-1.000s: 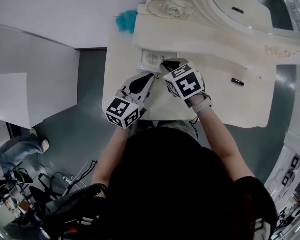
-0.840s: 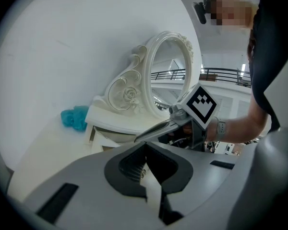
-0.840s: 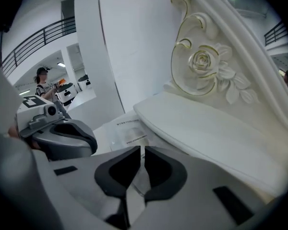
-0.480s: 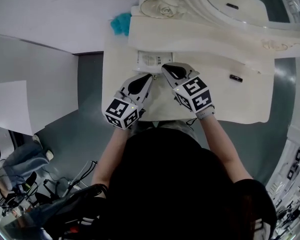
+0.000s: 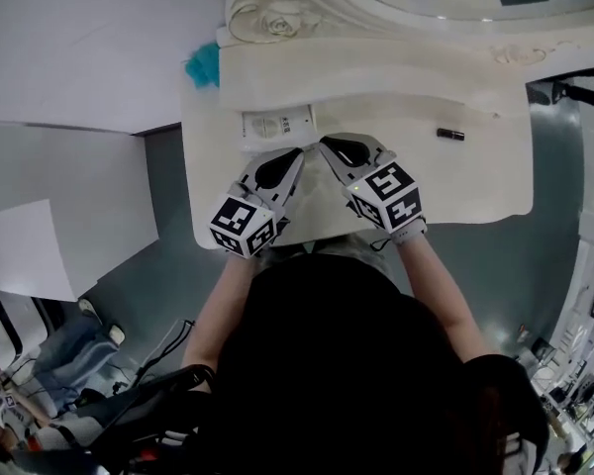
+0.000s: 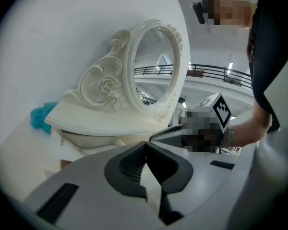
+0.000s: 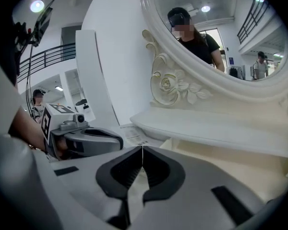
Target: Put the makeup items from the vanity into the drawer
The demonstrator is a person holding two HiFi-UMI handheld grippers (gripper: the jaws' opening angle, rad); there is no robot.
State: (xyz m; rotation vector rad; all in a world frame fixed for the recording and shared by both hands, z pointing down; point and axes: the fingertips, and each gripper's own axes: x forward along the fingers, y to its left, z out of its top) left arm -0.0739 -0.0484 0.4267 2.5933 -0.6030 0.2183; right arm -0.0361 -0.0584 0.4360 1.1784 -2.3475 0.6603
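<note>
Holding both claws over the vanity top [image 5: 455, 181], I face the oval mirror [image 6: 156, 63] with its carved rose frame. My left claw [image 5: 295, 153] has its jaws pressed together, the dark pads meeting at their tips with nothing pinched between them. My right claw [image 5: 329, 144] is the same: its jaws are closed tight on each other and empty. The two claws sit side by side in front of the mirror, noses angled toward each other and nearly touching, both pointing toward the mirror's base.

The white printed packet [image 5: 277, 125] lies flat on the vanity top just in front of the mirror's shelf [image 5: 376, 62], toward the mirror's left side, tucked partly under the shelf's edge. My claw tips are just beside it, on the side away from the mirror. The small dark tube [image 5: 450, 134] lies on its side in front of the mirror toward its right end, well apart from both claws. A teal fluffy thing [image 5: 203, 64] sits beside the mirror's left foot, at the vanity's corner.
</note>
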